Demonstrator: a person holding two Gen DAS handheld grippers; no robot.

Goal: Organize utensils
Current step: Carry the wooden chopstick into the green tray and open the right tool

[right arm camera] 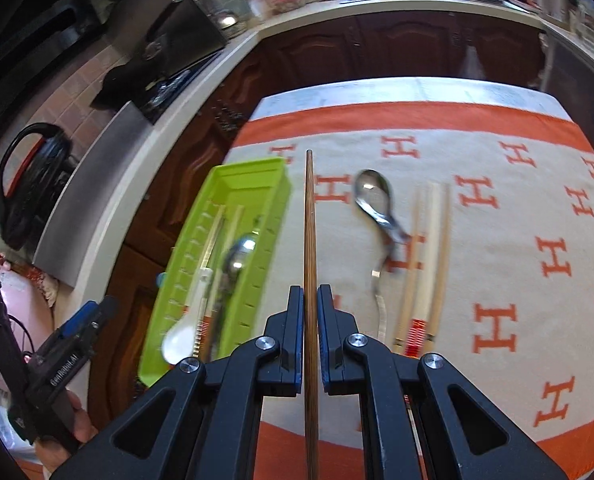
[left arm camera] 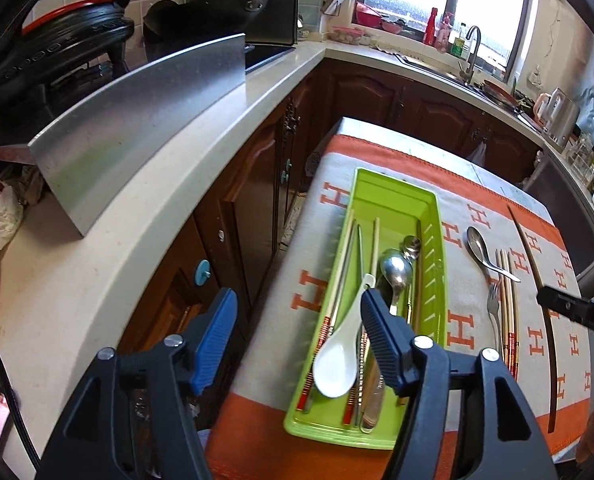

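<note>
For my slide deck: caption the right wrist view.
Right gripper shut on a dark brown wooden chopstick, beside the lime-green plastic utensil tray on an orange-and-cream H-patterned cloth.

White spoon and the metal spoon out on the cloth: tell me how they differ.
The white spoon lies inside the green tray; the metal spoon lies outside it on the orange-and-white cloth. The white spoon is matte and opaque; the metal spoon is shiny and reflective. In the left wrist view the white spoon's bowl points toward the camera, the metal spoon's away. Neither is held.
</note>
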